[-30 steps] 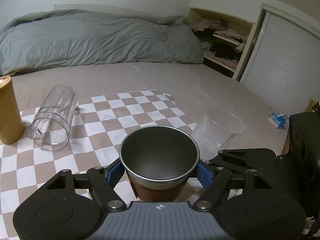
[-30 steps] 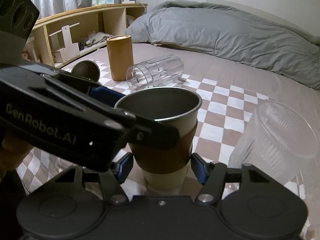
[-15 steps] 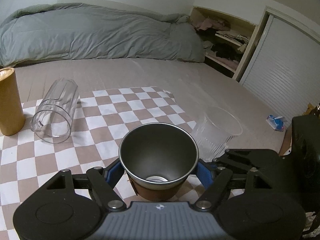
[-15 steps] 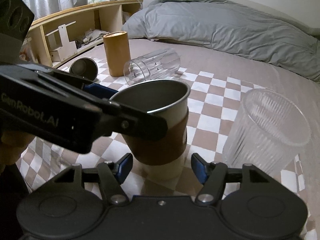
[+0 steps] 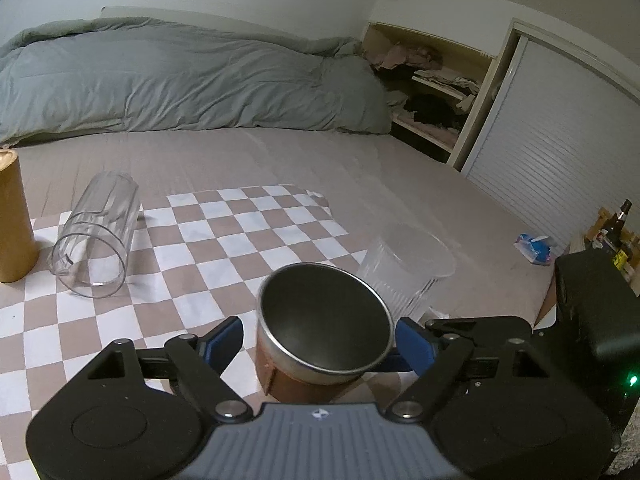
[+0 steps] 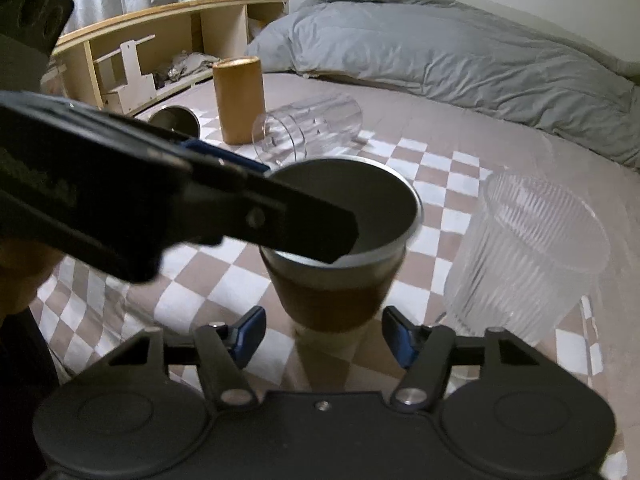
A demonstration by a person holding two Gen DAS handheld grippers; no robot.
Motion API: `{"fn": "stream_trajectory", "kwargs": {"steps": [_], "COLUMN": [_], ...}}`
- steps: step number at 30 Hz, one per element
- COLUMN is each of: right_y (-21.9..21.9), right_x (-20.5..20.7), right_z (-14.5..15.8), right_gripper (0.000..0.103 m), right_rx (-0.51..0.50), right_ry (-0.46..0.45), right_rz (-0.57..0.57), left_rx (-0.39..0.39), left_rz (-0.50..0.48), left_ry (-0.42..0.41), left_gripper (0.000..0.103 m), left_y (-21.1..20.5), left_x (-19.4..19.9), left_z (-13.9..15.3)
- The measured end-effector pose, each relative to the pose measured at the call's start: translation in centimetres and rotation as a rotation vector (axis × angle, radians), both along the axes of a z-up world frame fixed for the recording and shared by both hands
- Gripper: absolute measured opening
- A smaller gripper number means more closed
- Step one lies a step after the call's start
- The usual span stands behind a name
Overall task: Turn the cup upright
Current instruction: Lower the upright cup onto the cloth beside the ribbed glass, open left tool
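From the left wrist camera, the left gripper (image 5: 318,344) has its blue-padded jaws spread apart, one on either side of the metal cup (image 5: 322,330); a gap shows between the left pad and the cup wall, while the right pad sits just beside the rim, contact there unclear; the cup stands mouth-up on the checkered cloth (image 5: 208,248), its brown sleeve visible below the rim; a ribbed clear cup (image 5: 404,270) stands upright just beyond it to the right; a clear tumbler (image 5: 96,236) lies on its side at the left of the cloth, near a tan cylinder (image 5: 14,216) standing at the frame's edge; a grey duvet (image 5: 180,84) is heaped along the far side of the bed.

From the right wrist camera, the right gripper (image 6: 324,334) has its jaws wide apart, clear of the metal cup (image 6: 340,256), which stands between and beyond them; the left gripper's dark body crosses over the cup's rim from the left; the ribbed clear cup (image 6: 524,252) stands to the right; the clear tumbler (image 6: 308,128) and tan cylinder (image 6: 238,98) lie farther back; a second metal cup (image 6: 176,120) lies tipped near the wooden shelf (image 6: 160,40).
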State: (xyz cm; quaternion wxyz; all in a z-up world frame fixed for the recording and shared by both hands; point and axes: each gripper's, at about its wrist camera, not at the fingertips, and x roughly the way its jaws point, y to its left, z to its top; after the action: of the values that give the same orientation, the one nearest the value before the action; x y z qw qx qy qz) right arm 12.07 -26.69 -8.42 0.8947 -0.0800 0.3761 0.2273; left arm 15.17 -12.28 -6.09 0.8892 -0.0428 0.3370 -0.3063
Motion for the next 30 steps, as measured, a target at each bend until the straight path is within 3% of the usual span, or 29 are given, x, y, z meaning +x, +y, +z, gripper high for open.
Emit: {"fn": "stream_trajectory", "kwargs": {"steps": [13,30], "right_y": [-1.4,-2.4], "right_x": [-1.2,-7.0], "right_z": [2.9,9.2], "right_gripper": [0.07,0.086], "right_rx": [0.027,0.028], "right_ry": [0.025,-0.135], "right_rz": [-0.096,-0.337], "left_rx": [0.025,0.121], "left_rz": [0.069,0.247], "left_ry": [-0.029,-0.124], "left_gripper": [0.086,0.103], "left_y": [1.9,6.6], "left_x": [-1.9,-8.2], "left_z": [1.8,5.7]}}
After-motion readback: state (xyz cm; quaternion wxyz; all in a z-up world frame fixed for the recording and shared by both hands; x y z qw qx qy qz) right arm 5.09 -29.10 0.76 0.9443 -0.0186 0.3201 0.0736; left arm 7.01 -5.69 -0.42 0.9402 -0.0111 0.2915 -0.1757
